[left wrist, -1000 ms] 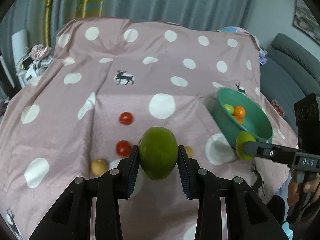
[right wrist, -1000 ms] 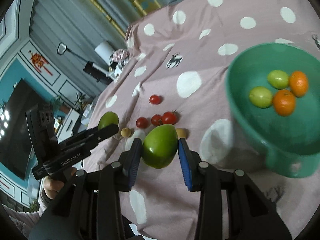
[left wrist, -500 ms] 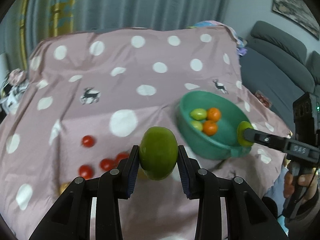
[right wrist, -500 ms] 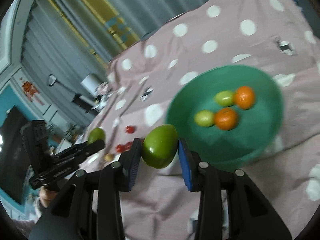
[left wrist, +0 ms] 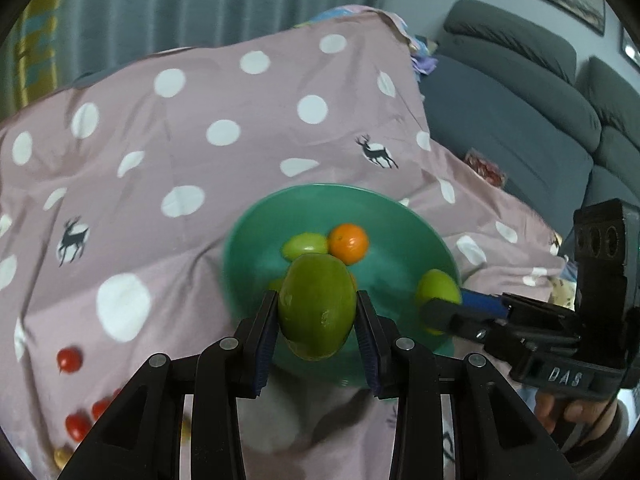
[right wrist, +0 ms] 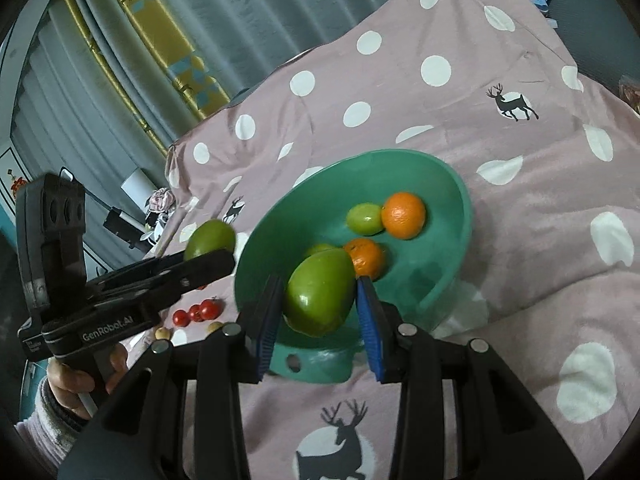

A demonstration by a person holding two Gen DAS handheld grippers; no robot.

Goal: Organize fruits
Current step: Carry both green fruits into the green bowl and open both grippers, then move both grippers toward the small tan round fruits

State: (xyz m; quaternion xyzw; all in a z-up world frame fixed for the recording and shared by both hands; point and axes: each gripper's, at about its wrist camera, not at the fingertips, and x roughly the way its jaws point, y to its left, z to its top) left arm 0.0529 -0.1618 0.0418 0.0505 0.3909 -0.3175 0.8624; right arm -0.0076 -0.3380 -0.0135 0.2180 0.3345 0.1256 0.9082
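Note:
My left gripper (left wrist: 317, 300) is shut on a large green fruit (left wrist: 317, 316) and hangs just above the near left rim of a teal bowl (left wrist: 408, 236). In the right wrist view my right gripper (right wrist: 319, 286) is shut on a second green fruit (right wrist: 320, 296), over the near edge of the same bowl (right wrist: 440, 248). In the bowl lie two oranges (right wrist: 403, 215) and small green fruits (right wrist: 364, 219). Each view shows the other gripper from the side: the right one (left wrist: 432, 308) at the bowl's right rim, the left one (right wrist: 216, 258) at its left rim.
A pink dotted cloth (left wrist: 200, 240) covers the table. Several cherry tomatoes (right wrist: 196, 312) and small tan fruits (right wrist: 162, 333) lie on it left of the bowl. A grey sofa (left wrist: 520, 120) stands beyond the right edge, curtains behind. A person's hand (right wrist: 76, 380) grips each handle.
Both grippers have carried their green fruits over to the bowl, which now lies straight ahead and close in both views. The tomatoes have slid off to the lower left.

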